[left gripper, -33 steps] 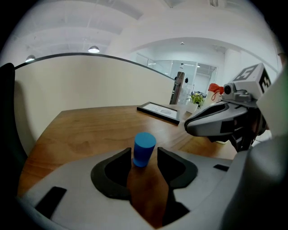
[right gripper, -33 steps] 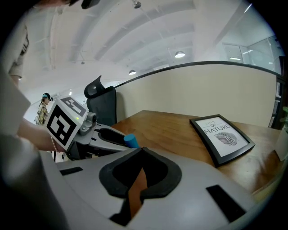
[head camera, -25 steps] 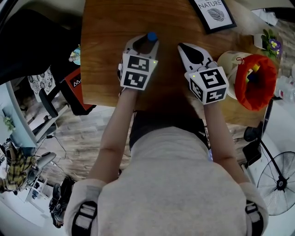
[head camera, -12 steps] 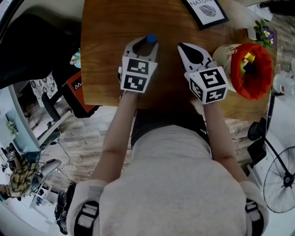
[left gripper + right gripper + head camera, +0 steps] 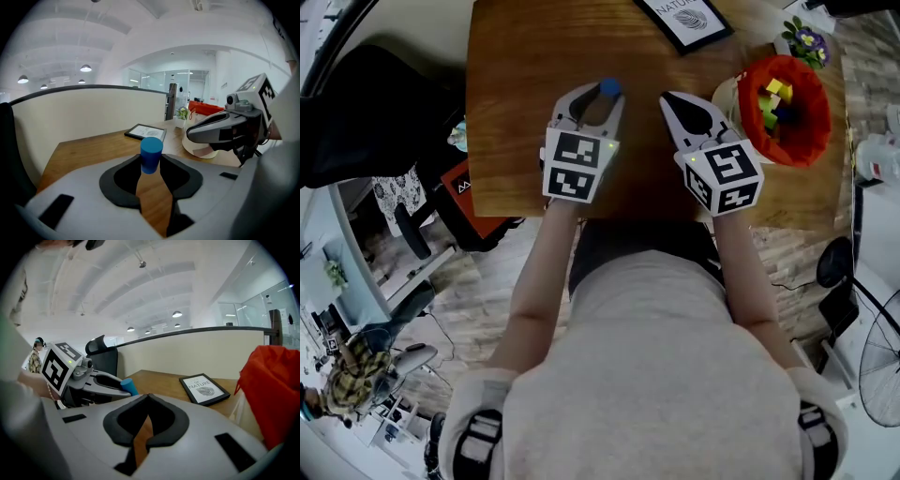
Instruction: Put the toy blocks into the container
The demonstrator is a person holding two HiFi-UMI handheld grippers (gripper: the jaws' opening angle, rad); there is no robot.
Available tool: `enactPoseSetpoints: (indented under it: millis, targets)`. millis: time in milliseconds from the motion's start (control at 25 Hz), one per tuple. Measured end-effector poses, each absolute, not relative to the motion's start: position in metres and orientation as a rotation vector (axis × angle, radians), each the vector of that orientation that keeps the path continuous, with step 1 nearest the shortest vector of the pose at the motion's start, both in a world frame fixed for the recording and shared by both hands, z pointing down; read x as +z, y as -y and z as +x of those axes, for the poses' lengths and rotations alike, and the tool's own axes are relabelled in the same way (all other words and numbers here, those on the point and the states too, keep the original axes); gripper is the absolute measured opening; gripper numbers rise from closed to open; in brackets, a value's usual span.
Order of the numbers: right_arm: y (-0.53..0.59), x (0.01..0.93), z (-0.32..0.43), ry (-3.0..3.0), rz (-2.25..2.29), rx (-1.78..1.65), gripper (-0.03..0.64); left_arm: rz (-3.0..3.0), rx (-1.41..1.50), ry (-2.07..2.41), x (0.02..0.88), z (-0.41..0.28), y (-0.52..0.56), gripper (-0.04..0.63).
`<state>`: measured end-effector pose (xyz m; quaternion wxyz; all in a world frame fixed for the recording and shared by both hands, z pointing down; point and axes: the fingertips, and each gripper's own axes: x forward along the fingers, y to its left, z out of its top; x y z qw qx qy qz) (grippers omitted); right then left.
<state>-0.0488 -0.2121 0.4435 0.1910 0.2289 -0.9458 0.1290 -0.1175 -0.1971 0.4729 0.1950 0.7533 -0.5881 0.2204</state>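
Observation:
A blue cylinder block point(image 5: 151, 154) stands upright between the jaw tips of my left gripper point(image 5: 151, 158), which is shut on it. In the head view the blue cylinder block point(image 5: 609, 87) sits at the tip of the left gripper point(image 5: 602, 93), above the wooden table point(image 5: 516, 112). My right gripper point(image 5: 671, 97) is beside it, shut with nothing in it; its tips meet in the right gripper view point(image 5: 147, 397). The container point(image 5: 785, 99), a pale bag with a red lining, stands at the right and holds several coloured blocks.
A framed picture point(image 5: 682, 21) lies at the table's far side, with a small flower pot point(image 5: 804, 39) beside the container. A black chair point(image 5: 366, 103) is off the table's left edge. A fan point(image 5: 881, 370) stands on the floor at the right.
The head view has swung, so the container and the framed picture now sit higher and further left in it. Both grippers hold about the same place, the blue block still gripped.

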Motion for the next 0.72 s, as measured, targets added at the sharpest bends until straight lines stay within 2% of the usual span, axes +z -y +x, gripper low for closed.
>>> enactPoseSetpoints:
  millis: [720]
  targets:
    - [0.215, 0.363, 0.040, 2.777, 0.949, 0.263, 0.011, 2.426, 0.555, 1.544, 0.378, -0.029, 0.217, 0.141]
